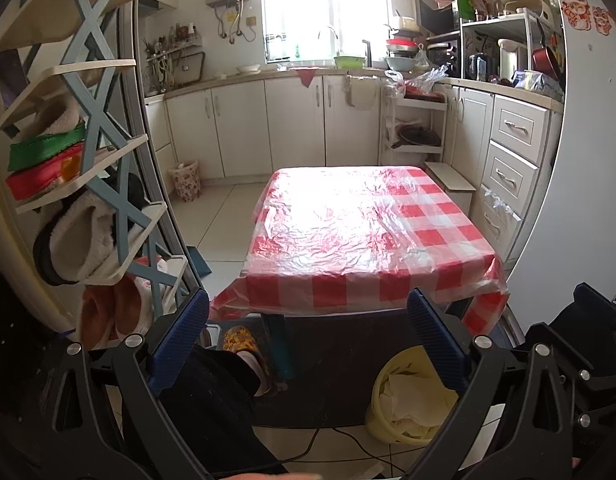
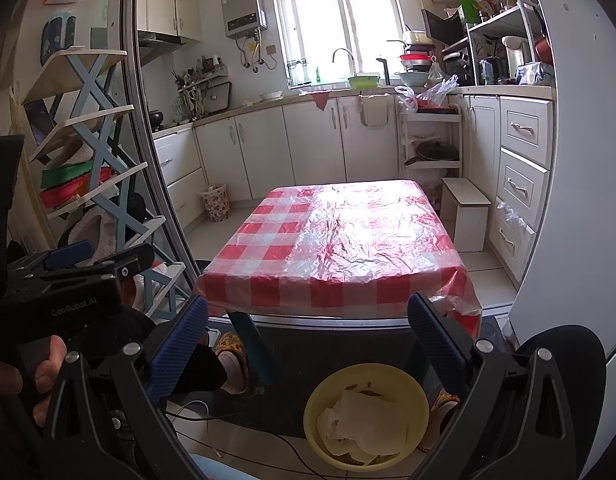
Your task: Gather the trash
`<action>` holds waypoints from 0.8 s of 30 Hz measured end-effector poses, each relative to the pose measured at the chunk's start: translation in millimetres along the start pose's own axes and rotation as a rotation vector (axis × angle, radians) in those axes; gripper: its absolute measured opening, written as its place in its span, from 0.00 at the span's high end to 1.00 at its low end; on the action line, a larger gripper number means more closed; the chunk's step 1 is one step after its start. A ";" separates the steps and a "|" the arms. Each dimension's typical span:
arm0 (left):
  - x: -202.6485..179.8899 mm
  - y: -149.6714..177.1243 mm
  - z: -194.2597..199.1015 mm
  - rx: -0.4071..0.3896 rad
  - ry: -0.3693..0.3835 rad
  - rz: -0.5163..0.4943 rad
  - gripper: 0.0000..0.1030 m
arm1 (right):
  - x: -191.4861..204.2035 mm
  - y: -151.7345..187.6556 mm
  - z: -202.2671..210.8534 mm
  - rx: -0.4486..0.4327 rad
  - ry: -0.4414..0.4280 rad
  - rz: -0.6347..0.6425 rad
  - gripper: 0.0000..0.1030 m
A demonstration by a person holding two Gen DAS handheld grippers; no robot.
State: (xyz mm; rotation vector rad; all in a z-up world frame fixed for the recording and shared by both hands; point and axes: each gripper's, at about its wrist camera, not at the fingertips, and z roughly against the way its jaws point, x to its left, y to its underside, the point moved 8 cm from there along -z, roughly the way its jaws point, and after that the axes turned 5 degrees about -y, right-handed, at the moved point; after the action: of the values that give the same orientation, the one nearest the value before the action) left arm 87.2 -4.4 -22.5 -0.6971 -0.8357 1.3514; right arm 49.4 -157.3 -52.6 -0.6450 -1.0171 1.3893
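Note:
A yellow trash bin (image 2: 366, 414) stands on the floor in front of the table, with crumpled white paper (image 2: 366, 420) inside. It also shows in the left wrist view (image 1: 408, 400). My left gripper (image 1: 308, 338) is open and empty, held back from the table's near edge. My right gripper (image 2: 308, 340) is open and empty, above and just behind the bin. The left gripper's body (image 2: 68, 280) shows at the left of the right wrist view. No trash shows on the table top.
A low table with a red-checked plastic cloth (image 1: 368, 220) fills the middle. A shoe rack (image 1: 80, 160) stands at left. Kitchen cabinets (image 1: 288, 128) line the back and right. A floral bin (image 1: 186, 180) stands by the cabinets. Cables (image 2: 228, 412) and slippers (image 2: 232, 356) lie under the table.

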 end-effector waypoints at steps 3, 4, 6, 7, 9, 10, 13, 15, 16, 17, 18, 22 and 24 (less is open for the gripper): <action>1.2 -0.1 -0.6 0.004 -0.004 0.001 0.08 | -0.2 0.6 -0.3 0.003 0.000 -0.002 0.07; 1.9 0.2 -1.0 0.005 -0.006 0.002 0.08 | -0.3 0.7 -0.2 0.003 0.000 -0.003 0.07; 2.2 1.5 -1.7 0.009 -0.010 0.001 0.08 | -0.6 0.5 -0.4 0.003 0.000 -0.003 0.07; 2.7 1.3 -2.3 0.010 -0.013 0.000 0.08 | -0.6 0.6 -0.4 0.003 -0.001 -0.003 0.07; 3.2 1.4 -3.5 0.012 -0.015 -0.002 0.08 | -0.4 0.8 -0.3 0.005 -0.001 -0.003 0.07; 3.7 1.3 -3.7 0.013 -0.015 -0.002 0.08 | -0.5 0.6 -0.3 0.004 -0.001 -0.003 0.07; 3.8 1.5 -3.8 0.013 -0.018 -0.005 0.08 | -0.5 0.5 -0.4 0.004 -0.001 -0.003 0.07; 3.9 1.9 -4.2 0.013 -0.021 -0.006 0.08 | -0.4 0.6 -0.4 0.004 -0.001 -0.003 0.07; 3.9 1.9 -4.3 0.014 -0.022 -0.007 0.08 | -0.3 1.3 -0.1 0.005 -0.001 -0.003 0.07; 3.8 2.1 -4.4 0.014 -0.022 -0.007 0.08 | 0.2 1.7 0.4 0.005 -0.001 -0.003 0.07; 4.1 2.1 -4.5 0.014 -0.023 -0.007 0.08 | -0.1 1.2 0.0 0.004 -0.001 -0.003 0.07; 4.6 1.9 -4.4 0.014 -0.026 -0.007 0.08 | 0.0 1.1 -0.1 0.005 0.000 -0.004 0.07; 5.1 1.6 -4.2 0.014 -0.026 -0.004 0.08 | 0.4 1.6 -0.3 0.005 -0.001 -0.004 0.07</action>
State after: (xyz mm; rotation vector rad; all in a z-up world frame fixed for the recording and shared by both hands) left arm 90.0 1.0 -25.6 -0.6683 -0.8470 1.3644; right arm 48.9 -156.7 -54.0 -0.6385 -1.0143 1.3883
